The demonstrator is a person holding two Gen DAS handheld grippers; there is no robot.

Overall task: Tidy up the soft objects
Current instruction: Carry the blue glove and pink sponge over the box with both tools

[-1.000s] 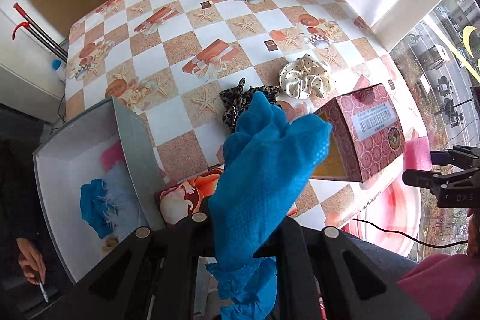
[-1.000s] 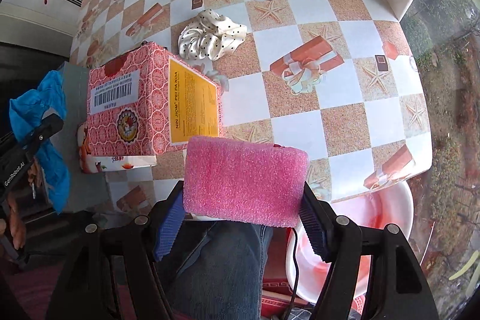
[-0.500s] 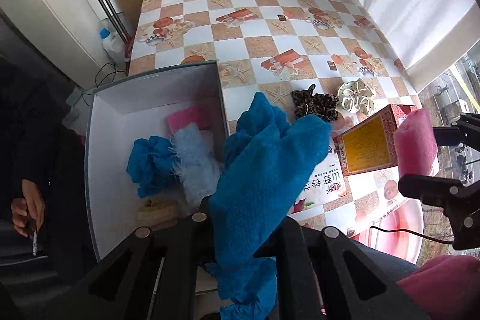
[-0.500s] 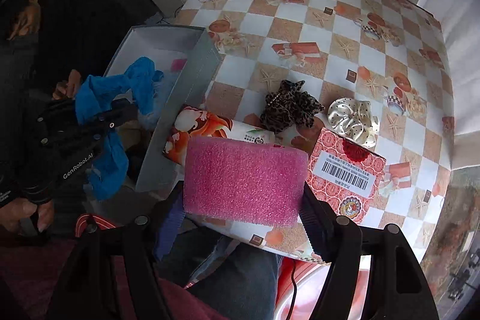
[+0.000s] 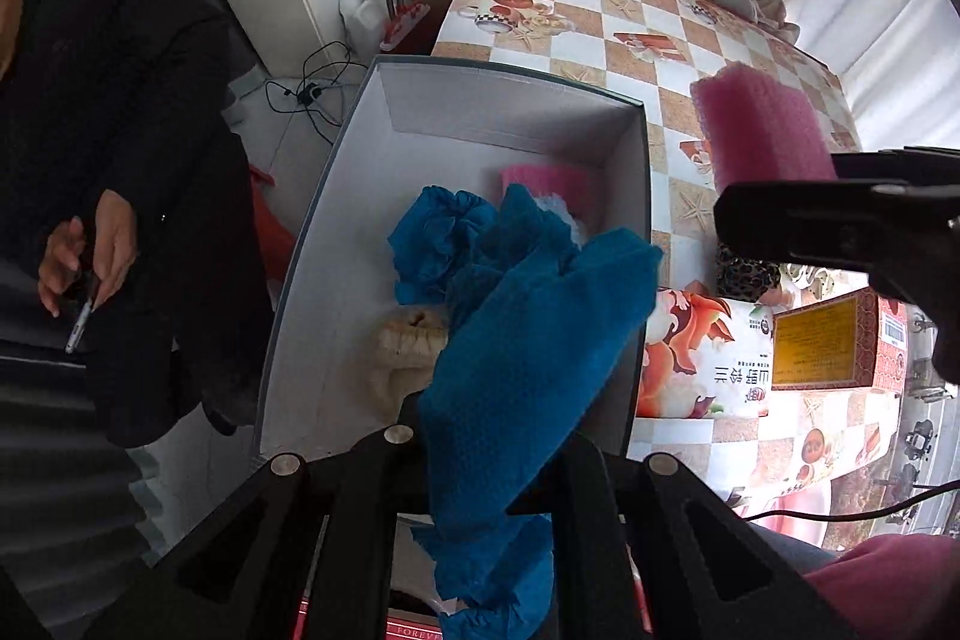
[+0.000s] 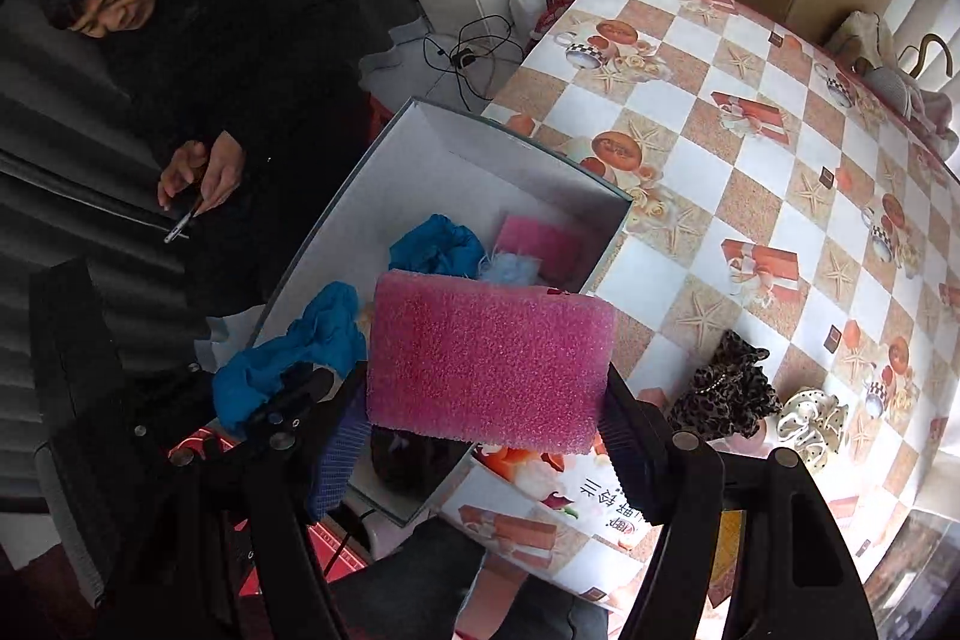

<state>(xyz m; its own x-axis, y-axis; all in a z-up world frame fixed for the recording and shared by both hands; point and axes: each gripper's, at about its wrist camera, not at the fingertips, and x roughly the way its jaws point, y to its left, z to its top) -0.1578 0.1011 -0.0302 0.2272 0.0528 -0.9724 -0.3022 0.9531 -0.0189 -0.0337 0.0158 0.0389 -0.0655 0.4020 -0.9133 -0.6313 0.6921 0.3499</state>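
Left tool (image 5: 492,436) clamps a blue cloth (image 5: 528,340) above the open white box (image 5: 510,112) for release, while right tool (image 6: 486,406), gripping a pink foam block (image 6: 489,358), waits at the box's right rim beside the desk (image 6: 750,160).

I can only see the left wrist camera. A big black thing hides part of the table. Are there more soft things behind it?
Observer: Yes. The right wrist view shows a white spotted scrunchie lying beside the leopard scrunchie on the table.
Operator: Is the pink foam held on both sides?
Observer: Yes. The right gripper has the pink foam between its jaws, one against each end.
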